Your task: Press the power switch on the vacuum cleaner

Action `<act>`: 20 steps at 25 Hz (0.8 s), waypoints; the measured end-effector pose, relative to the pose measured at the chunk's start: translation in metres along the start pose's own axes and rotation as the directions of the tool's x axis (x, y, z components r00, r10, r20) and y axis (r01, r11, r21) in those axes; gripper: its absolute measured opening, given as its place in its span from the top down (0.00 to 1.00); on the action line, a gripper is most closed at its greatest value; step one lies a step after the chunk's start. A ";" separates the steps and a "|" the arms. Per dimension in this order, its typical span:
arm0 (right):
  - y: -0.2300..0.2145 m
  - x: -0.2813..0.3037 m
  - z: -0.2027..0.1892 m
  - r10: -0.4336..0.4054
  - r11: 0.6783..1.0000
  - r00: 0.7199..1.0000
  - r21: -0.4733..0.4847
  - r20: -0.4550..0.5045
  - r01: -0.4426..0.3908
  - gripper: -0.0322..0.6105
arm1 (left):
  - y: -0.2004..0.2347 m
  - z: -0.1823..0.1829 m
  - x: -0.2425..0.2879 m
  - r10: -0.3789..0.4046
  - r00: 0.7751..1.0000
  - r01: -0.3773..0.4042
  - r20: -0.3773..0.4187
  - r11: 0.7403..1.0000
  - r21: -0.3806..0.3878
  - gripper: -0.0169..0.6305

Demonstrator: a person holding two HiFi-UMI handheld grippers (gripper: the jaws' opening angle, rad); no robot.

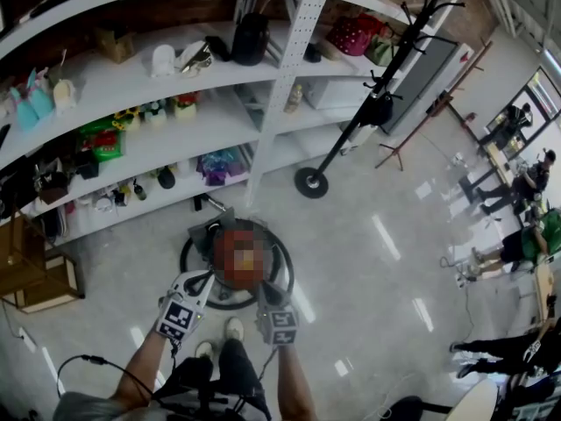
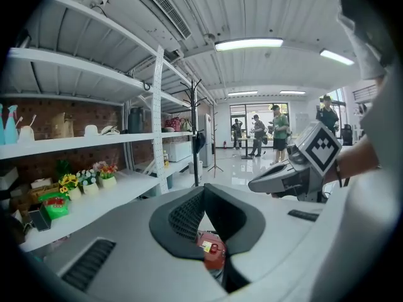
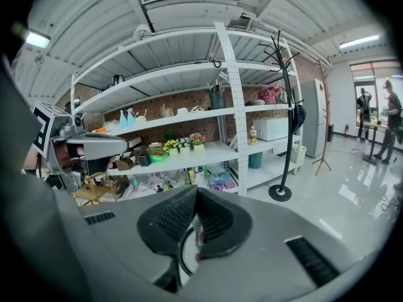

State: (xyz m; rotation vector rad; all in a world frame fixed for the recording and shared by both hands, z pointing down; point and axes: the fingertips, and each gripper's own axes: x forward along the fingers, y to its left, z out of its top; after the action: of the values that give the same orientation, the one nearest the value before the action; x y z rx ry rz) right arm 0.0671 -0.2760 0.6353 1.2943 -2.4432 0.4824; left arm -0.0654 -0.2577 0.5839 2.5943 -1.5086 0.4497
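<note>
Vacuum (image 1: 285, 270) sits on the floor (image 1: 386, 261) at frame centre in the head view: round, with a black ring edge. Its middle is masked, so the power switch can't be picked out.

Left gripper (image 1: 207, 278) is over the ring's 8 o'clock edge and right gripper (image 1: 264, 289) over its 6 o'clock edge, side by side and near each other. I can't tell if either touches the vacuum.

Left gripper view: the claw (image 2: 203, 190) is pressed together at the tips with nothing pinched. The vacuum's red body (image 2: 213, 251) shows through the gap below.

Right gripper view: the claw (image 3: 195, 194) is also pressed together and empty, with the black ring (image 3: 182, 253) visible beneath.

Shoes (image 1: 233, 329) are at the vacuum's 6 o'clock, just beside the ring.

Shelf rack (image 1: 131, 103) runs from 9 to 12 o'clock, its bottom edge near the vacuum; a post (image 1: 280, 86) stands at 12.

Coat stand base (image 1: 311, 182) is at 1 o'clock, apart from the ring. A wooden crate (image 1: 39, 279) is at 9 o'clock, well apart.

Open floor runs from 2 to 5 o'clock. People (image 1: 526, 191) are far off at 3 o'clock by the right edge. A cable (image 1: 96, 362) lies at 7 o'clock.
</note>
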 end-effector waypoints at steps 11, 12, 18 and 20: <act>0.004 -0.023 0.022 0.001 1.000 1.000 -0.008 0.020 -0.001 0.94 | -0.009 0.022 -0.006 -0.014 1.000 0.014 0.015 1.000 0.017 0.96; 0.005 -0.024 0.024 0.003 1.000 1.000 -0.011 0.023 -0.003 0.94 | -0.010 0.025 -0.006 -0.016 1.000 0.016 0.018 1.000 0.020 0.96; 0.010 -0.032 0.038 0.007 1.000 0.999 -0.025 0.044 -0.006 0.94 | -0.011 0.040 -0.005 -0.023 0.999 0.022 0.027 0.999 0.043 0.96; 0.009 -0.034 0.043 0.003 1.000 0.998 -0.021 0.058 -0.002 0.94 | -0.012 0.048 -0.004 -0.024 0.999 0.021 0.045 0.999 0.050 0.96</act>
State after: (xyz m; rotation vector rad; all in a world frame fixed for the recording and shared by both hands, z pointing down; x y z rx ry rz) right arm 0.0719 -0.2653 0.5812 1.3148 -2.4910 0.4246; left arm -0.0474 -0.2601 0.5376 2.6741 -1.4989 0.4341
